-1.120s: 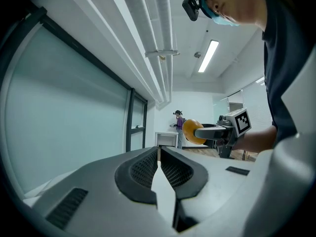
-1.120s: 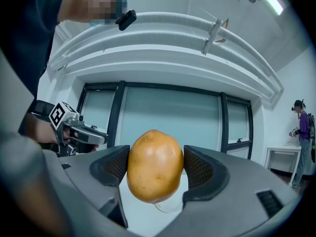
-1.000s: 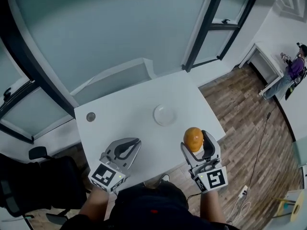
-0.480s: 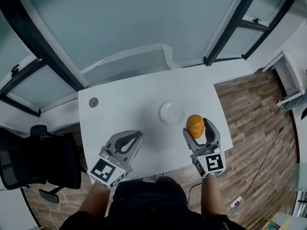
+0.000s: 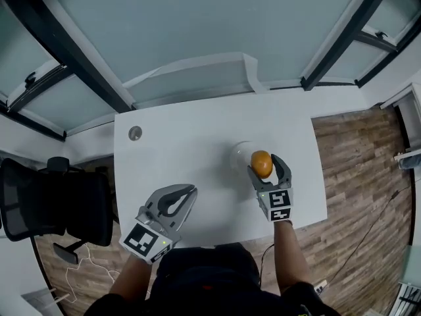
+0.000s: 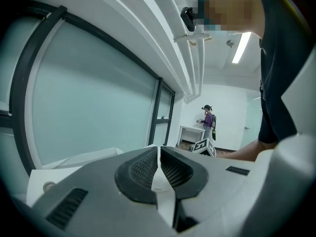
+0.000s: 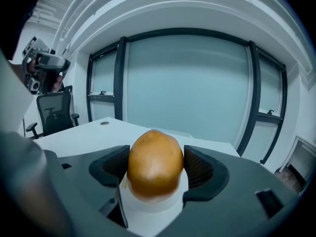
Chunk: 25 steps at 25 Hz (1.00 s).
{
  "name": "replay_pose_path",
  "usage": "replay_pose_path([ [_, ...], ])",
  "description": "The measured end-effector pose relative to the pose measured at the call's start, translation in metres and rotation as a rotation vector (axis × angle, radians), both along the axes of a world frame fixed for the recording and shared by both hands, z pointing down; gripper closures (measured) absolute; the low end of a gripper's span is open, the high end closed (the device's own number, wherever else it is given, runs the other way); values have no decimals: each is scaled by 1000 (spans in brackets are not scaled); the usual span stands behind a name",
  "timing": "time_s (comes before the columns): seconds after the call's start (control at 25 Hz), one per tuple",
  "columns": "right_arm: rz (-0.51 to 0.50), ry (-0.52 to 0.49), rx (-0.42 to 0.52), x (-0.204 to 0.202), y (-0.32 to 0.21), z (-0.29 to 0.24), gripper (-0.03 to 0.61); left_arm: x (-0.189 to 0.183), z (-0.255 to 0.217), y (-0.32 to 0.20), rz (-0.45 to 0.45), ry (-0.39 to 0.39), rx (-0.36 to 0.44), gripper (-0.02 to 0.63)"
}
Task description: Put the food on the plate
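Head view: my right gripper (image 5: pixel 264 166) clamps the rounded orange-brown food (image 5: pixel 262 162) between its jaws, right by the white plate (image 5: pixel 237 155) on the white table (image 5: pixel 177 147). My left gripper (image 5: pixel 189 191) hangs over the table's near edge, jaws pressed together, empty.

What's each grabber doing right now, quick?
Left gripper: shut, holding nothing.
Right gripper: shut on the round orange-brown food.

Frosted glass wall (image 5: pixel 197 18); wood floor (image 5: pixel 368 176)
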State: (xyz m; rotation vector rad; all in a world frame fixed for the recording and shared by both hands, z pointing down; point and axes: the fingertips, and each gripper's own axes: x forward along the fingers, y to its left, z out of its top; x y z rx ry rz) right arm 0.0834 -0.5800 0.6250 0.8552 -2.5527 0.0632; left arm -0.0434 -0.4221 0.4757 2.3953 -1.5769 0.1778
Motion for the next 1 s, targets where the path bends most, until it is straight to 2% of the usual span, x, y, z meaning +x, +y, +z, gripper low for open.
replay_pose_path([
  [0.32,-65,147,-105,-37,-22,81,222,-20,18,-5,-52,21,-37,578],
  [0.52,-71,203,-107,-39,-24,104,222,-26,24,-3,-71,23,-47,578],
  [0.76,-65,183,-130,-42,-24,101,221,-27,25,0,-50,41,-59,578],
  [0.88,-44,132,-101,-38,-22,73,218,-28,18,1,-36,61,-53,578],
  [1.0,-26,30,-63,-32,-11,26,218,-28,12,5,-4,52,-30,578],
])
